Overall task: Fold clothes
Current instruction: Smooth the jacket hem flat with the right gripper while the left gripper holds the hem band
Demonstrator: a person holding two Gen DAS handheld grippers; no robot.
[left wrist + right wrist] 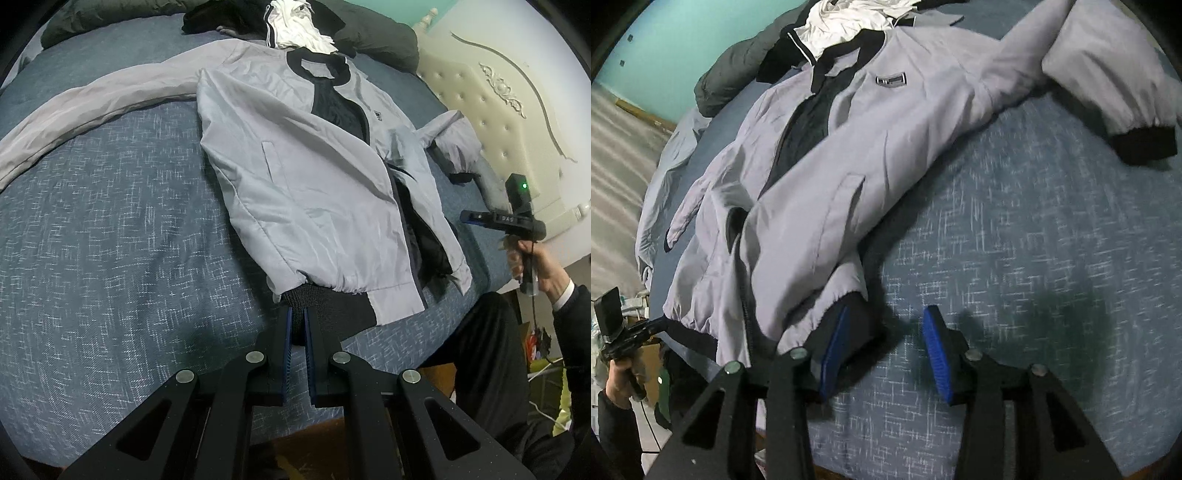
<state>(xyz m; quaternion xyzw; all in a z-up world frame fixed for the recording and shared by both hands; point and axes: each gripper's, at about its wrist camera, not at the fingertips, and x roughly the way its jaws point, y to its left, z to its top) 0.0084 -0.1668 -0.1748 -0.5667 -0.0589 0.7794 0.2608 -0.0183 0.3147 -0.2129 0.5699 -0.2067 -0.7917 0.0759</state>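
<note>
A light grey jacket with black collar and black ribbed hem lies front up and half open on the blue bed. My left gripper is shut on the hem's black band at the near left corner. In the right wrist view the jacket stretches away, and my right gripper stands open over the bedcover. The hem's other black corner lies against the inner face of its left pad, not pinched. One sleeve runs far left; the other sleeve's black cuff lies at the right.
A heap of white and black clothes and a dark green quilt lie past the collar. A cream padded headboard bounds the bed on the right. A person's hand holds the right gripper's handle near the bed's edge.
</note>
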